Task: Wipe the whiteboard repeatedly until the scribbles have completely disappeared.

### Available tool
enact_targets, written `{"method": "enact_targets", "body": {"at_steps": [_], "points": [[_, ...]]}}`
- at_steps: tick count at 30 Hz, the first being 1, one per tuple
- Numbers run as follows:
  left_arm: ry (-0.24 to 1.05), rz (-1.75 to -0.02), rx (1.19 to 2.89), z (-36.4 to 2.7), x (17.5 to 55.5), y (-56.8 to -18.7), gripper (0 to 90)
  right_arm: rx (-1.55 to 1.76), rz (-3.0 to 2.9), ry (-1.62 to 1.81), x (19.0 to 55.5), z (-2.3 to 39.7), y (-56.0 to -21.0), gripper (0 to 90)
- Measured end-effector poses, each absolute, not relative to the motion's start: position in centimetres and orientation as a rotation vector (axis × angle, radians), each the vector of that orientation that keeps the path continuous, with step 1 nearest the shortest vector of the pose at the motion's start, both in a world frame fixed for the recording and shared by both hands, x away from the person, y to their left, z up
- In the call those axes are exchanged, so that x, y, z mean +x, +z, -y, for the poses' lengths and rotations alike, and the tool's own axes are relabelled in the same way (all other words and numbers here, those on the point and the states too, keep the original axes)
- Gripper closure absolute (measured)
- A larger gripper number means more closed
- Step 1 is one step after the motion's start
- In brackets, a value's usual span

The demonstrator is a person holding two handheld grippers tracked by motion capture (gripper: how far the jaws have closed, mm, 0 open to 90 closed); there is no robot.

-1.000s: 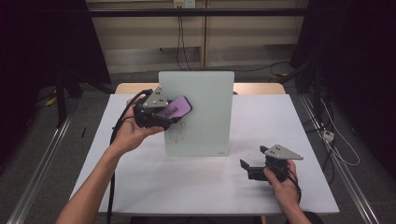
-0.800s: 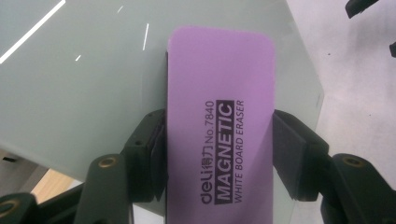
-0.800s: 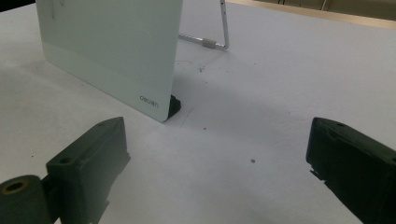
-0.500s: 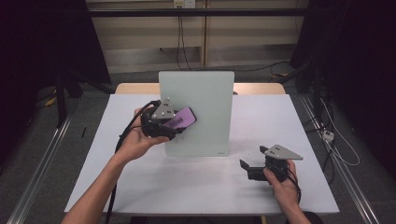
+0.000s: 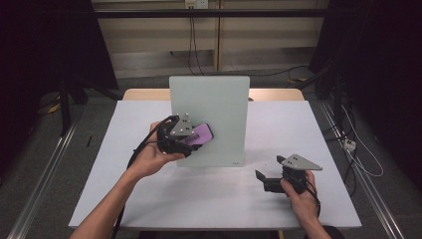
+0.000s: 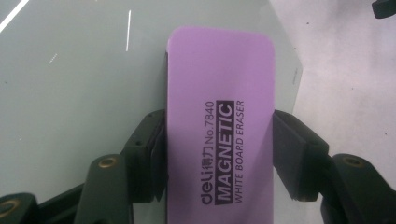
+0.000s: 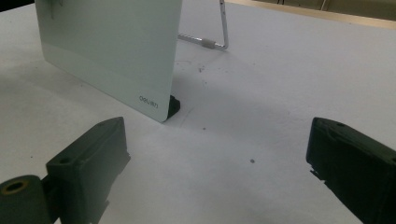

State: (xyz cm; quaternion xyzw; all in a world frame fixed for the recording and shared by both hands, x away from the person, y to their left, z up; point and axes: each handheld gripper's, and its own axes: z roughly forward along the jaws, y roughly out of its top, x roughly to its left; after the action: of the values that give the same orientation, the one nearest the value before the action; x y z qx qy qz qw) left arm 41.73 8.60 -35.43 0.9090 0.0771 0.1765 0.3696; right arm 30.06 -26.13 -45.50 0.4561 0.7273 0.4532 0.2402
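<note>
On the table [image 5: 124, 199] the whiteboard [image 5: 219, 99] stands upright, far of both hands. The left claw [image 5: 191, 141], clenched on the purple eraser [image 5: 201, 134], holds it against the board's lower left, long axis pointing right. The right claw [image 5: 259, 177] rests released, near right.

You hold a smooth matt purple plastic eraser [image 6: 219, 126] against the glossy glass-like whiteboard [image 5: 219, 104]; the bench [image 5: 308, 134] looks matt white.
</note>
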Motion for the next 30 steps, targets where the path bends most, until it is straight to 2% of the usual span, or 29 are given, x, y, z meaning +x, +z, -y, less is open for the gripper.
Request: {"method": "enact_targets", "body": {"at_steps": [12, 30], "points": [[0.551, -0.274, 2.231, -10.9, 43.1, -31.5, 40.9, 1.251, -1.987, 1.245, 30.0, 26.3, -45.5, 4.9], [0.489, -0.228, 2.31, -10.4, 41.9, -35.0, 40.9, 1.251, -1.991, 1.242, 30.0, 26.1, -45.5, 5.0]]}}
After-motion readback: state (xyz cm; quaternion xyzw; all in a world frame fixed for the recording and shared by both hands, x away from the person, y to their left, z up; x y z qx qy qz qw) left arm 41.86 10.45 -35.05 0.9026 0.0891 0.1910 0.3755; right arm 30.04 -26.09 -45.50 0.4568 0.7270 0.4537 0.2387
